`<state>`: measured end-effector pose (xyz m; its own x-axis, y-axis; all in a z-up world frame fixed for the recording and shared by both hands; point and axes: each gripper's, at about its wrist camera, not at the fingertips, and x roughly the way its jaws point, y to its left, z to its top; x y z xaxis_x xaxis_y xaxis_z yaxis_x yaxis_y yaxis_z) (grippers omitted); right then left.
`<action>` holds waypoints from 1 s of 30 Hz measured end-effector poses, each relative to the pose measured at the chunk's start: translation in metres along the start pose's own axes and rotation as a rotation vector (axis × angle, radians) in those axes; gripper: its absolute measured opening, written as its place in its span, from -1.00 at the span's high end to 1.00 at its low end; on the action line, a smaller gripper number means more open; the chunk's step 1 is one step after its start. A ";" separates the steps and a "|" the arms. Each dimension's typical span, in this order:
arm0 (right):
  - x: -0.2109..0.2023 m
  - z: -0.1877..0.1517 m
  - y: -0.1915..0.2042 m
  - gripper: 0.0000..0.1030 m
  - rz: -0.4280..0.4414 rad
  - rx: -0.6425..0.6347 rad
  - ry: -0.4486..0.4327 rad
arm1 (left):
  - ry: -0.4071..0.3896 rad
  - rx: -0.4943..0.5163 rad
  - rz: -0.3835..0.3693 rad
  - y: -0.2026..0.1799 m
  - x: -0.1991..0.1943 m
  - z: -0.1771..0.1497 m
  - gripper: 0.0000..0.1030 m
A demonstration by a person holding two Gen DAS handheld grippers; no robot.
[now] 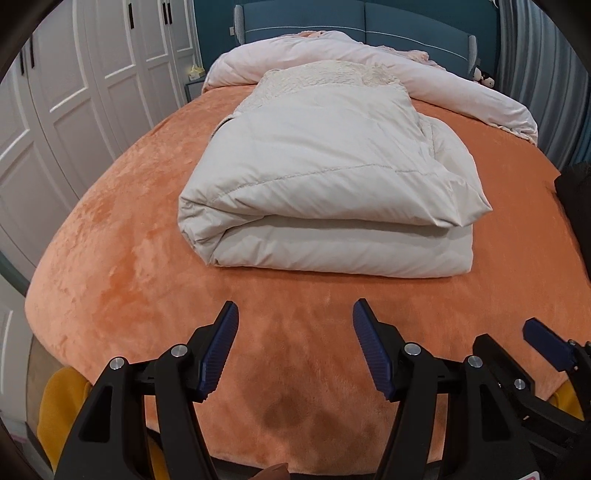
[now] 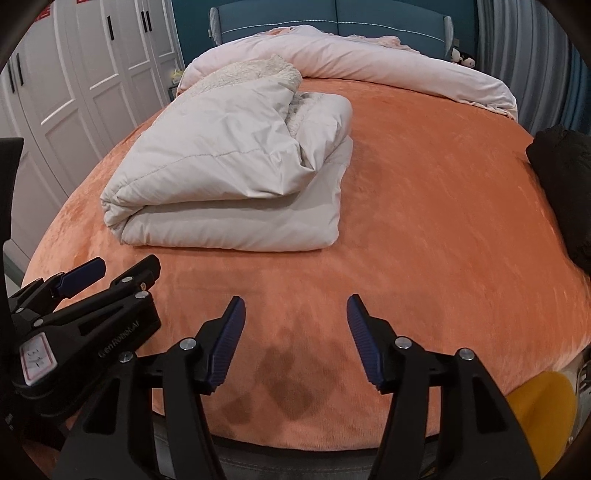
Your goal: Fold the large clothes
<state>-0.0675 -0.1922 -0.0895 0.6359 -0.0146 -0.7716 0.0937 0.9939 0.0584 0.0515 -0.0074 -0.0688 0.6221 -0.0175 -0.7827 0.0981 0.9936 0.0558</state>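
A cream padded garment (image 1: pixel 325 184) with a fleece lining lies folded into a thick rectangle on the orange bed cover (image 1: pixel 110 240). It also shows in the right wrist view (image 2: pixel 229 177), left of centre. My left gripper (image 1: pixel 295 314) is open and empty, held above the bed's near edge, short of the garment. My right gripper (image 2: pixel 295 308) is open and empty, also above the near edge. The right gripper shows at the right edge of the left wrist view (image 1: pixel 546 343), and the left gripper at the left of the right wrist view (image 2: pixel 85 277).
A rolled pale pink duvet (image 1: pixel 406 70) lies across the head of the bed before a blue headboard (image 1: pixel 332 22). A black garment (image 2: pixel 561 184) lies at the bed's right edge. White wardrobe doors (image 1: pixel 74 92) stand left. Yellow objects (image 2: pixel 543 413) sit below the near edge.
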 end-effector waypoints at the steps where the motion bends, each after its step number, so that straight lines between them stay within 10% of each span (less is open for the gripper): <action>1: -0.001 -0.001 -0.001 -0.07 -0.001 0.002 -0.002 | -0.004 0.004 0.001 0.000 0.000 -0.001 -0.21; 30: 0.006 -0.029 0.014 -0.08 -0.071 0.000 -0.010 | -0.028 0.000 0.015 -0.001 0.007 -0.028 -0.21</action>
<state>-0.0841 -0.1749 -0.1119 0.6354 -0.0856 -0.7675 0.1385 0.9904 0.0042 0.0338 -0.0050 -0.0920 0.6447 -0.0054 -0.7644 0.0881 0.9938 0.0673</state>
